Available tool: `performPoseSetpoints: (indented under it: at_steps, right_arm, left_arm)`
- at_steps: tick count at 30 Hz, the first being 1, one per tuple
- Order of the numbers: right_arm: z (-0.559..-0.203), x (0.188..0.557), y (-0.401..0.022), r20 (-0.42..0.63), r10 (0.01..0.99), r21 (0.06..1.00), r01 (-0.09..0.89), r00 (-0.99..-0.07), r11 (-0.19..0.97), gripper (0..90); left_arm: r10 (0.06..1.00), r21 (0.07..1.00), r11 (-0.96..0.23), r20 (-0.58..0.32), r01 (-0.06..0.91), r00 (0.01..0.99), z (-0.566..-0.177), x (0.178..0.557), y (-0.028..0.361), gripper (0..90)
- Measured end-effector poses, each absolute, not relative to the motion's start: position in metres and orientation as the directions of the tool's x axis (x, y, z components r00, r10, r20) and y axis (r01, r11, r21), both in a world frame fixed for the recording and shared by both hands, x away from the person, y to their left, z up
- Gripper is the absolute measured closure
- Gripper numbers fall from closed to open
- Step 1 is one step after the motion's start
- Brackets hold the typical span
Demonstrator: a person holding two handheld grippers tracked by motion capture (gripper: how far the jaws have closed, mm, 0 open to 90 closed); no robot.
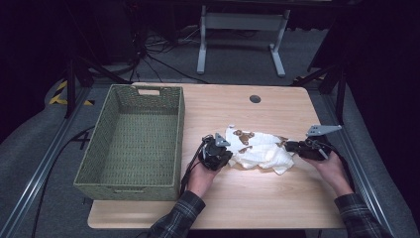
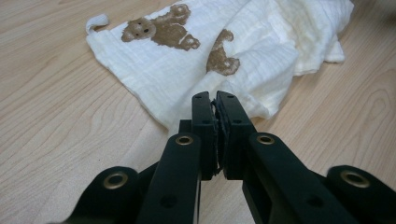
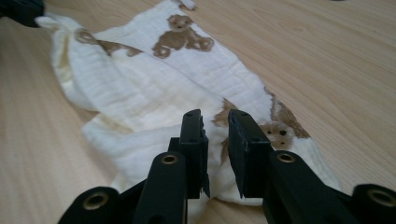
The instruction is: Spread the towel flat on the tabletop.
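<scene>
The cream bear-print cloth (image 1: 260, 150) lies crumpled on the surface (image 1: 237, 198), right of the basket (image 1: 130, 144). The left gripper (image 2: 215, 100) is clamped shut, seemingly on the cloth's edge. The right gripper (image 3: 215, 119) is slightly parted over the opposite edge, unpinched. That edge should be caught squarely before any lift.

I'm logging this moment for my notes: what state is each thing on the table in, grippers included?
Cloth: crumpled, flat on the table, bear print up.
Basket: upright, nothing inside.
Left gripper: jaws shut, at the cloth's edge.
Right gripper: jaws slightly apart over the cloth, not pinching it.
</scene>
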State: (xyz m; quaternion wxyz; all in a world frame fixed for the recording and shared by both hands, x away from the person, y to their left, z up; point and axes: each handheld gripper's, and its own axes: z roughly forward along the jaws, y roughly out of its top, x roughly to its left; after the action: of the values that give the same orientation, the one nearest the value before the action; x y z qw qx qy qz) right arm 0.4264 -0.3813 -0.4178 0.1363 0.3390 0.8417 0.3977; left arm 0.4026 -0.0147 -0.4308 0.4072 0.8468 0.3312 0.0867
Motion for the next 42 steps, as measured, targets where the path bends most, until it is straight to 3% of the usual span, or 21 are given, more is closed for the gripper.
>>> performPoseSetpoints:
  at_steps: [12,22,26,42]
  right_arm:
    - [-0.429,0.383,-0.373,0.086,0.591,0.733,0.453,-0.802,0.508,74.6]
    - [-0.448,0.380,-0.350,0.037,0.543,0.667,0.426,-0.839,0.611,73.2]
    - [-0.450,0.378,-0.346,-0.022,0.549,0.652,0.404,-0.835,0.641,85.7]
    - [-0.427,0.359,-0.388,0.038,0.574,0.727,0.416,-0.818,0.546,87.7]
  left_arm:
    - [0.625,0.748,-0.440,-0.143,0.497,0.768,-0.430,0.403,-0.013,86.7]
    - [0.626,0.749,-0.433,-0.151,0.502,0.765,-0.429,0.403,-0.012,86.7]
    - [0.621,0.747,-0.435,-0.154,0.502,0.768,-0.428,0.403,-0.012,86.9]
    - [0.612,0.767,-0.395,-0.191,0.505,0.768,-0.410,0.378,-0.001,87.1]
